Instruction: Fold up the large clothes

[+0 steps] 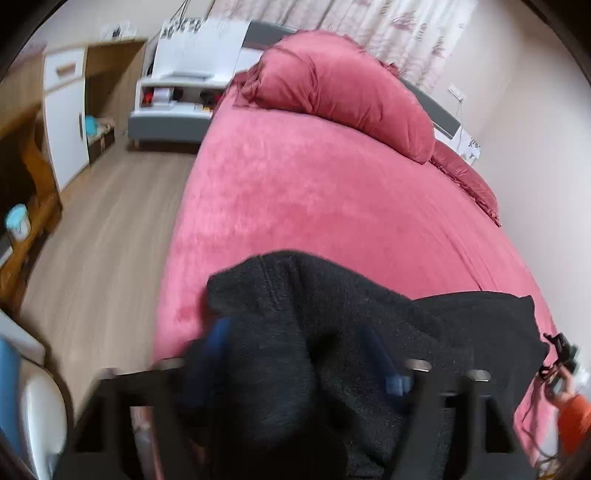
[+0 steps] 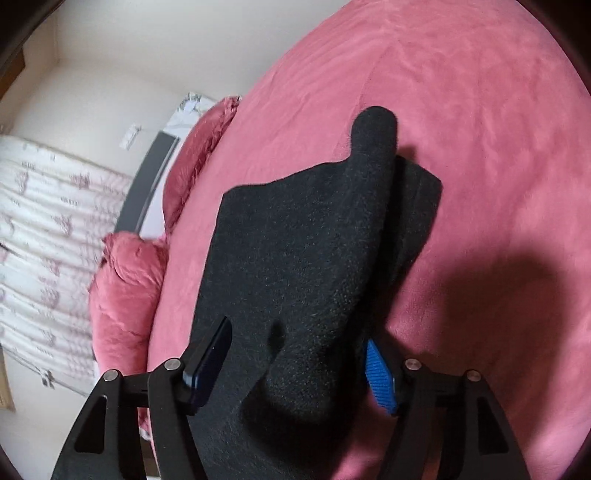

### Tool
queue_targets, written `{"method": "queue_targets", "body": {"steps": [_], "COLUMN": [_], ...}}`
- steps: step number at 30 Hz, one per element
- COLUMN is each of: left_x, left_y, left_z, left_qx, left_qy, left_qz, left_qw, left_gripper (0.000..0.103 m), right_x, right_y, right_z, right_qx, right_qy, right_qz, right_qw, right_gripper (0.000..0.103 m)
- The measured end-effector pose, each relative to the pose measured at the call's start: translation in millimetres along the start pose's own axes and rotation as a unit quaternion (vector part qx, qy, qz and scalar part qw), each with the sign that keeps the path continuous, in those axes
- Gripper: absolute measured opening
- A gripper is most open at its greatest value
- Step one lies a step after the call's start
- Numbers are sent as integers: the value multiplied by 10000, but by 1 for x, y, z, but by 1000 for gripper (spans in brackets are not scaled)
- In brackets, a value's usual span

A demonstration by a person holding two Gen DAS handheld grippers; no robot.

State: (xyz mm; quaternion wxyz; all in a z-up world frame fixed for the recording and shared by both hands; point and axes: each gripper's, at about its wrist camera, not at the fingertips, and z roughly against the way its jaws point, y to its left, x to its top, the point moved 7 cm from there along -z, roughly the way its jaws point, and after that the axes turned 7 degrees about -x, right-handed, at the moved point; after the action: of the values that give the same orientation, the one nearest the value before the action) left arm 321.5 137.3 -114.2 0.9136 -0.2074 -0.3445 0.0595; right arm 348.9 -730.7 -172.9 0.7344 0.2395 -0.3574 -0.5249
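A black fleece garment (image 1: 332,314) lies bunched on the pink bedspread (image 1: 314,192) near the bed's front edge. My left gripper (image 1: 295,354) has its blue-padded fingers (image 1: 384,362) spread wide, and a thick fold of the garment bulges between them and over them. In the right wrist view the same garment (image 2: 303,240) stretches away over the bedspread (image 2: 480,129), one narrow end pointing far. My right gripper (image 2: 299,354) also stands wide, with a hump of the black cloth between its blue pads (image 2: 378,373). Whether either grips the cloth is unclear.
Pink pillows (image 1: 343,88) lie at the head of the bed under a patterned curtain (image 1: 399,22). Wood floor (image 1: 103,229) runs along the bed's left side, with a white cabinet (image 1: 66,110), a grey-white nightstand (image 1: 173,107) and a wooden table (image 1: 26,236). The other hand-held gripper (image 1: 565,365) shows at the right.
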Motion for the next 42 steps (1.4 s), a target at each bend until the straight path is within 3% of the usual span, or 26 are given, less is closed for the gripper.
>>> {"method": "queue_targets", "body": {"steps": [1,3,4,5,7,9,12,13,15,17,18,19,20,23,25,27,30,34,37,40,42], "left_x": [-4,-12,-14,-16,-19,-26,-43,-49,-53,-55,-54,-57,-61,-72,-77,-80,-89,-85,-71,-57,-52], "left_y": [4,12,20,27,48,75,112,119,115,88,76,61,50,28,21,20,25,26,21,22,19], "left_z": [1,15,32,47,87,118,131,133,129,108,99,85,75,57,54,53,46,53,67,78,82], "left_qx": [157,136,66,56,-100,415,873,770,783,533,311,59,-73,-274,-421,-480,-486,-628,-751,-939,-1017], "left_qy": [40,-82,-244,-380,-685,-849,-603,-604,-600,-363,-259,-68,69,68,-23,-127,39,54,-20,-124,-170], "left_qz": [-55,68,285,488,914,997,1226,1414,1292,839,766,671,573,283,208,99,173,200,119,181,92], "left_qw": [9999,9999,9993,9981,9934,9905,9868,9851,9867,9944,9962,9977,9983,9992,9989,9987,9987,9978,9971,9953,9946], "left_gripper": [8,7,6,6,4,0,0,0,0,11,33,63,72,74,81,80,52,47,42,41,41], "right_x": [-1,1,2,2,2,2,0,-1,-2,-2,-3,-6,-9,-45,-92,-156,-247,-365,-410,-410,-399], "right_y": [-3,-8,-11,-13,-19,-18,-19,-19,-18,-17,-14,-12,-7,13,27,38,52,75,91,122,141], "right_z": [1,1,0,-4,-3,-4,-6,-6,-6,-5,-1,5,11,40,60,77,94,100,90,82,87], "right_qx": [50,8,-96,-200,-91,-88,-69,-37,-12,-52,-110,-165,-238,-131,92,562,1105,1603,1540,1672,2017], "right_qy": [-17,-3,40,120,207,187,77,44,15,51,99,125,142,354,777,1531,2409,3478,3571,3250,3044], "right_qz": [-58,-90,-75,-74,-210,-151,-174,-211,-206,-214,-197,-104,39,830,1437,1872,2328,2814,3314,3536,3457], "right_qw": [10000,10000,9999,9997,9995,9997,9998,9998,9998,9997,9997,9997,9996,9958,9865,9687,9357,8799,8596,8610,8643], "right_gripper": [67,50,26,18,18,18,18,18,19,21,23,30,32,44,45,45,45,45,45,45,45]}}
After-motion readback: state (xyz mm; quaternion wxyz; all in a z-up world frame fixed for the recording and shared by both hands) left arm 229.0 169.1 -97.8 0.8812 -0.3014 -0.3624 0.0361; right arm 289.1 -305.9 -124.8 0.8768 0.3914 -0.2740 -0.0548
